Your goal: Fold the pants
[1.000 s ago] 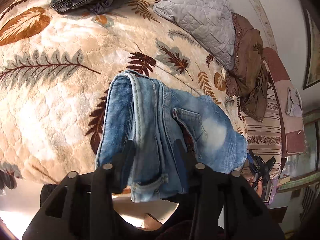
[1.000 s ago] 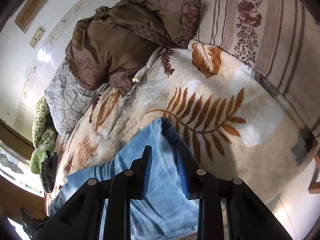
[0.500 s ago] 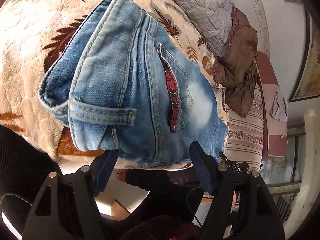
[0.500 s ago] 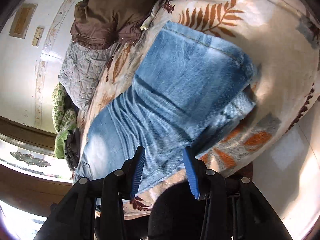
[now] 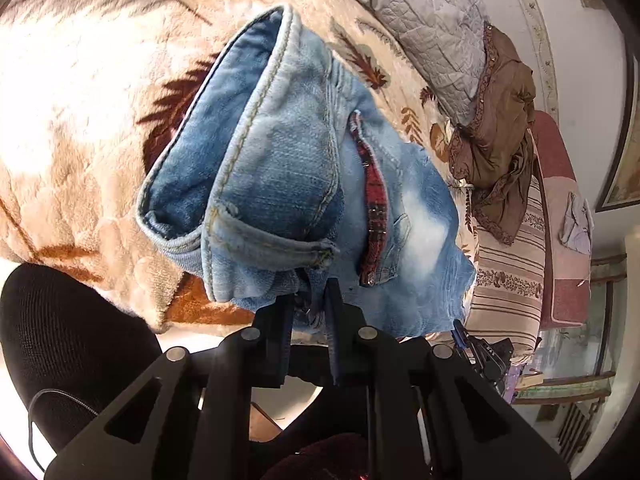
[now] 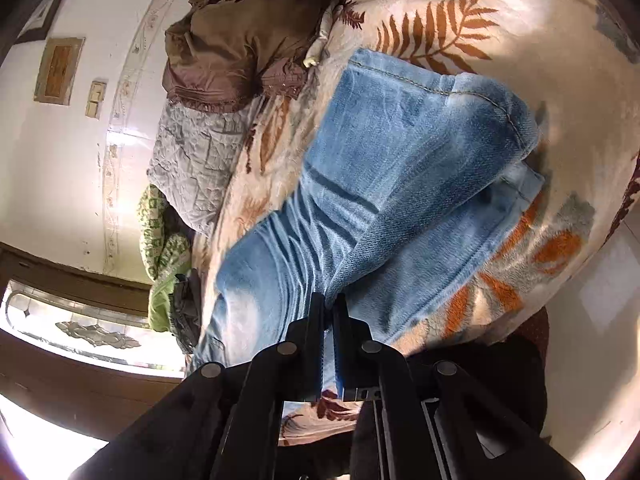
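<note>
Faded blue denim pants lie on leaf-print plush blanket. Left gripper closing on waistband edge; right gripper clamped on leg fabric. Lift both ends level, keep denim taut, fold evenly.

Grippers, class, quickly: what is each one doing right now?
Left gripper: closing on the jeans' waistband edge.
Right gripper: shut on the jeans' leg fabric.

Past the left gripper's fingers, the blanket lies bare, with room to move. Farther off, a grey pillow and a brown cloth heap block the way. Past the right gripper's fingers, the blanket's far side is bare too.
</note>
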A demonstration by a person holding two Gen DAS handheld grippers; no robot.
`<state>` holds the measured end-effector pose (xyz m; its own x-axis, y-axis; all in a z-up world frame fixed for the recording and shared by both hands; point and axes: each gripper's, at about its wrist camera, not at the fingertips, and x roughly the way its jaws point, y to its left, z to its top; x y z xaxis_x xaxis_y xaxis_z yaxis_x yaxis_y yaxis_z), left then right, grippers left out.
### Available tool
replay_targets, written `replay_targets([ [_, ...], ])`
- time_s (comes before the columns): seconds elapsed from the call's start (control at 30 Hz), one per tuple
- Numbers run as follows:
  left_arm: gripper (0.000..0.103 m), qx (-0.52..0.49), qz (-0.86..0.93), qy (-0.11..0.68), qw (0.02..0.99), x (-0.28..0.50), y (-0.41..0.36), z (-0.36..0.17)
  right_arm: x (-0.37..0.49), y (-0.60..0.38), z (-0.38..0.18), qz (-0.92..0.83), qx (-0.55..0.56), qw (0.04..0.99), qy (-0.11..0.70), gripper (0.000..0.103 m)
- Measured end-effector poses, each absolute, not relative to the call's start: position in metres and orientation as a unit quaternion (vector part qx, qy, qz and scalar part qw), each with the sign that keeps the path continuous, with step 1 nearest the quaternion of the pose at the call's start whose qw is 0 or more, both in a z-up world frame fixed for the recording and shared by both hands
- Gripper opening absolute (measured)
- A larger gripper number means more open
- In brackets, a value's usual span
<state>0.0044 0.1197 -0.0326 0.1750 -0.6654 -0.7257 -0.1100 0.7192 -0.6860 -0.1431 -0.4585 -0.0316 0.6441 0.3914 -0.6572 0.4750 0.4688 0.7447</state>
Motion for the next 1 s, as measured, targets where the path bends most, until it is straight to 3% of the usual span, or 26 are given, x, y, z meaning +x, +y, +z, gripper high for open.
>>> replay_targets([
  [0.03,0.015,-0.322,-0.199,0.619,0.689,0.005,0.121,-0.039,-0.142,-0.458,-0.039,-0.039,0.511,0.741,0.434,0.003],
  [0.1,0.028,-0.331,-0.205,0.622,0.679,0.005,0.127,-0.04,-0.141,-0.457,-0.047,-0.051,0.506,0.733,0.452,0.009],
  [0.17,0.028,-0.314,-0.229,0.62,0.682,-0.001,0.133,-0.028,-0.146,-0.457,-0.039,-0.043,0.506,0.74,0.442,0.01],
  [0.23,0.036,-0.27,-0.277,0.605,0.696,-0.012,0.139,-0.005,-0.158,-0.464,-0.023,-0.039,0.495,0.756,0.426,0.014],
  [0.3,0.047,-0.228,-0.31,0.58,0.718,-0.025,0.144,0.024,-0.176,-0.481,-0.008,-0.06,0.49,0.772,0.4,0.027],
  [0.37,0.056,-0.177,-0.318,0.55,0.752,-0.031,0.14,0.054,-0.194,-0.499,-0.002,-0.098,0.496,0.777,0.376,0.051],
  [0.5,0.082,-0.101,-0.33,0.515,0.785,-0.007,0.092,0.091,-0.212,-0.523,-0.019,-0.119,0.537,0.762,0.342,0.051],
  [0.8,0.083,0.06,-0.406,0.571,0.711,0.07,-0.154,0.085,-0.193,-0.527,-0.075,-0.077,0.597,0.74,0.3,0.052],
  [0.93,0.083,0.14,-0.454,0.578,0.664,0.082,-0.275,0.074,-0.189,-0.524,-0.077,-0.032,0.599,0.763,0.241,0.073],
  [1.0,0.083,0.179,-0.473,0.576,0.642,0.086,-0.33,0.066,-0.186,-0.525,-0.081,-0.014,0.6,0.767,0.228,0.074],
])
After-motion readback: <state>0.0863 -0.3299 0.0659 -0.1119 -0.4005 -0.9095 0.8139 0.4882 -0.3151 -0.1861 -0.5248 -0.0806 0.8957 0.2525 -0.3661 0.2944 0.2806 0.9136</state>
